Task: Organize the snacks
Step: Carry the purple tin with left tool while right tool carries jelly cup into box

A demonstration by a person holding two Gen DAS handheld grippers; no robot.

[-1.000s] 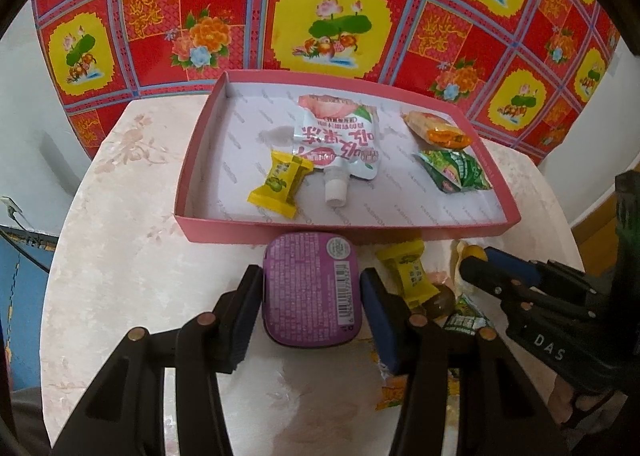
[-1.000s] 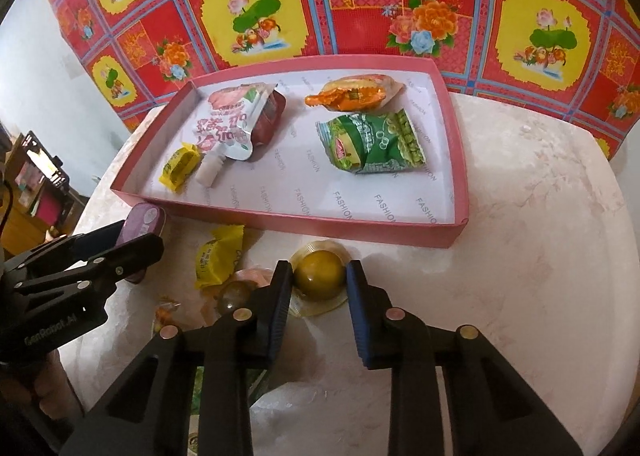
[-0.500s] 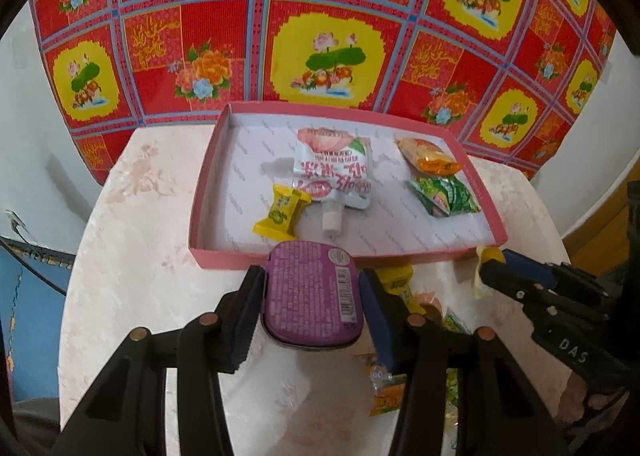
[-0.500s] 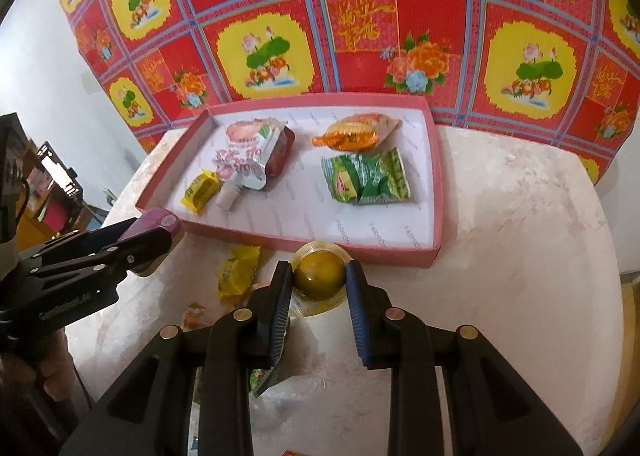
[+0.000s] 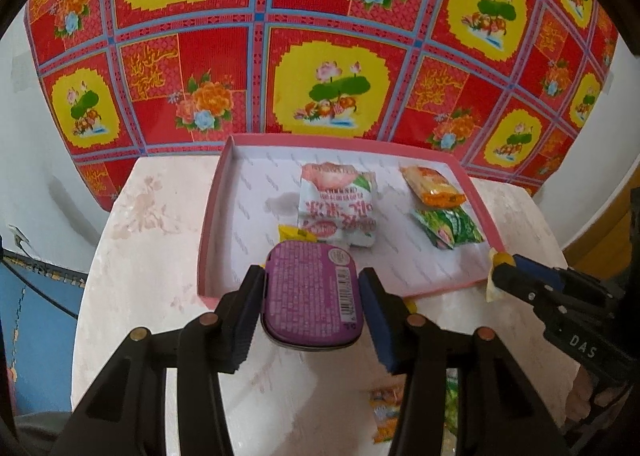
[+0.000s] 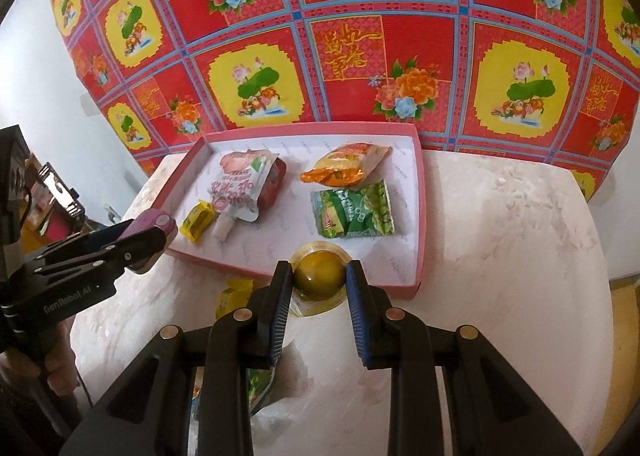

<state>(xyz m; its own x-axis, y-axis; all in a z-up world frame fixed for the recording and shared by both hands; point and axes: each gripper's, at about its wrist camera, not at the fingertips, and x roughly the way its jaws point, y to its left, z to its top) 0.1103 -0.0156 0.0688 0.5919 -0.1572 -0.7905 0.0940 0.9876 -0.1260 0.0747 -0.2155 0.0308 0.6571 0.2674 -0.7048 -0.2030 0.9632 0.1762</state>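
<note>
Everything is placed here against the pink tray, which sits on the table with its long side across both views. At the left, the left gripper pinches a purple tin by its two long edges, so the tin's long axis runs away from the hand, toward the tray. The tin hangs over the tray's near rim, at the tray's left half; the yellow candy and the white pouch lie just beyond it inside. The bare tray floor to the left of those looks like the likely drop spot, so the move probably turns on going forward and slightly left.

Further right, the right gripper is pressed onto a round yellow jelly cup, held just at the tray's near rim, at its right half. The green packet lies directly ahead inside the tray and the orange packet beyond that. Each hand is nearer its own half of the tray.
</note>
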